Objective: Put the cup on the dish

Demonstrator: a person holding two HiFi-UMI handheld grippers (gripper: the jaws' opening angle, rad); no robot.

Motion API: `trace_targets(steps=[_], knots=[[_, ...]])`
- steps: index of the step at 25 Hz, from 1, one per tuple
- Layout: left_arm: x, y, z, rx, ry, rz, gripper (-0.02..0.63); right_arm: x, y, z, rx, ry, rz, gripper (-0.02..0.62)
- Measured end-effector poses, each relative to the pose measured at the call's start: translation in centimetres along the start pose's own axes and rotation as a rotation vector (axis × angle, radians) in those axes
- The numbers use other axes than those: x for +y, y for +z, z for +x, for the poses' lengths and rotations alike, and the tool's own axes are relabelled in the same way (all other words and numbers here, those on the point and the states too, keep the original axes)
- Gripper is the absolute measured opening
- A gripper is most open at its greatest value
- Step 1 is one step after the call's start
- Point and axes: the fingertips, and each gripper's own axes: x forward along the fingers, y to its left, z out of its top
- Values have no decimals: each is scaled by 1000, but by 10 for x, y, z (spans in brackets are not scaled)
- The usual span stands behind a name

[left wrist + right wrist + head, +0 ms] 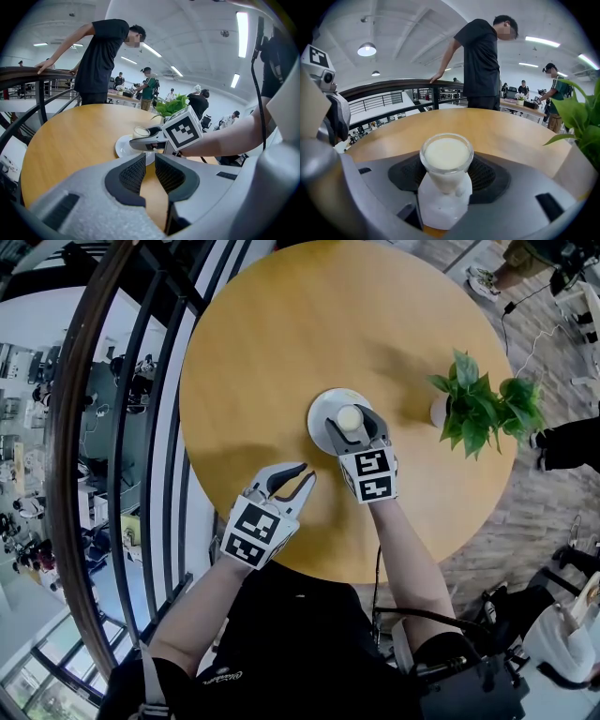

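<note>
A small clear cup (349, 417) full of a creamy white liquid stands upright between the jaws of my right gripper (351, 420), which is shut on its sides. The cup is over the middle of a white dish (318, 407) on the round wooden table (272, 343). In the right gripper view the cup (446, 157) sits between the pads with the dish (440, 208) under it; whether its base touches the dish I cannot tell. My left gripper (306, 472) hovers near the table's front edge, left of the dish, its jaws slightly apart around nothing. Its own view shows the cup (140, 131) and dish (123, 146) ahead.
A potted green plant (478, 409) stands on the table right of the dish. A dark curved railing (141, 427) runs along the table's left side. A person in a black shirt (480, 61) leans on the railing beyond the far edge. Other people stand further back.
</note>
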Motion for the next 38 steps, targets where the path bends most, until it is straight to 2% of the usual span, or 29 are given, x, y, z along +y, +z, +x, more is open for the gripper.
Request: trace_targets(steps=[19,26,38], knots=[[-7,-5,2,6,-11,8,66,4,-1,-1,1,34,18,261],[-9,-4,2,1,-16,16,66,3,0,-3,-26,29,37,316],[-15,-3,-2,0,-17,35,66,5,1,-13,-31,20,40,318]])
